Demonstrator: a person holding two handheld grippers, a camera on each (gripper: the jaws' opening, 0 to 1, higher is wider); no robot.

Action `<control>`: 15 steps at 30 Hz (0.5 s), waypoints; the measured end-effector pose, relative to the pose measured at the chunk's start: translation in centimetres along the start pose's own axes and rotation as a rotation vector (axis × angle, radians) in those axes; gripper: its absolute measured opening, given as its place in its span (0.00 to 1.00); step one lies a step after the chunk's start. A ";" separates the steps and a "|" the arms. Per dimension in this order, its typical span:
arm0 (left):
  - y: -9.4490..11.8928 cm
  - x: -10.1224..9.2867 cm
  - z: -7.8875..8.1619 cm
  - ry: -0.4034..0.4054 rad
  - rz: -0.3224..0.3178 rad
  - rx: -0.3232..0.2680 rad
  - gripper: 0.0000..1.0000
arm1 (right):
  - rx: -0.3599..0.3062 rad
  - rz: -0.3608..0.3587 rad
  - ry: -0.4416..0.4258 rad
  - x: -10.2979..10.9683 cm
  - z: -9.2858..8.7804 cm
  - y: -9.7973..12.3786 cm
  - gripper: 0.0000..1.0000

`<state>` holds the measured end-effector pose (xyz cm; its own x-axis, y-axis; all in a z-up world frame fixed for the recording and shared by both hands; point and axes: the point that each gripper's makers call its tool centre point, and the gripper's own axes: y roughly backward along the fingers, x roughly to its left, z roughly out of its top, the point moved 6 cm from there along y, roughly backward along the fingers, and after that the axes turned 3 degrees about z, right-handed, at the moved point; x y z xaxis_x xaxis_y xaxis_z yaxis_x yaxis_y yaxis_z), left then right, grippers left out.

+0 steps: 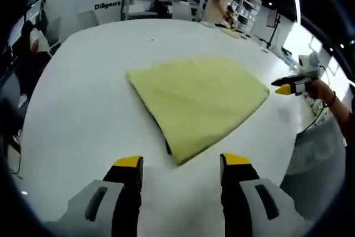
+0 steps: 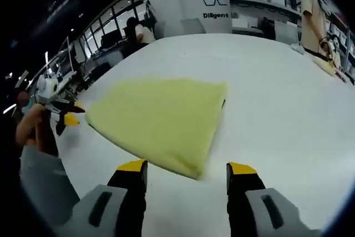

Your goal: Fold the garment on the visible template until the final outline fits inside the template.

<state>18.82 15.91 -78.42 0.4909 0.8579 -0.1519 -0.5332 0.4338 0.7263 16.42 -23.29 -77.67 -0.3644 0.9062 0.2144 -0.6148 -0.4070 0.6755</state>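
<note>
I am looking over a wide white tabletop (image 1: 83, 109) where the folded yellow garment (image 1: 202, 101) is lying flat near the middle, a dark line peeking out beneath its edge. My left tool (image 1: 182, 165) is hovering just short of the garment's near corner with jaws apart and empty. My right tool (image 2: 187, 169) is doing likewise at its own near corner, also spread apart and gripping nothing.

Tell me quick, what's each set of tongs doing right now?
Left tongs: open, holding nothing, short of the yellow garment.
Right tongs: open, holding nothing.
</note>
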 end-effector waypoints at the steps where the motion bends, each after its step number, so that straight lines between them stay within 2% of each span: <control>1: 0.2 -0.1 0.1 0.002 0.002 -0.002 0.65 | -0.001 0.001 0.000 0.1 0.0 0.1 0.59; 4: 0.7 -0.4 0.2 0.007 0.009 -0.006 0.74 | -0.007 0.003 0.004 0.6 0.5 0.8 0.64; 9: 1.5 -0.7 0.8 0.041 0.032 -0.042 0.90 | -0.041 -0.011 0.006 1.6 1.2 2.3 0.81; 15: 2.7 -1.7 1.1 0.053 0.060 -0.058 0.99 | -0.053 -0.028 -0.017 2.5 1.5 3.6 0.99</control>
<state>17.29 15.31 -75.40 0.4205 0.8955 -0.1458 -0.6003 0.3951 0.6953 14.30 -22.32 -73.66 -0.3351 0.9188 0.2084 -0.6607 -0.3869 0.6433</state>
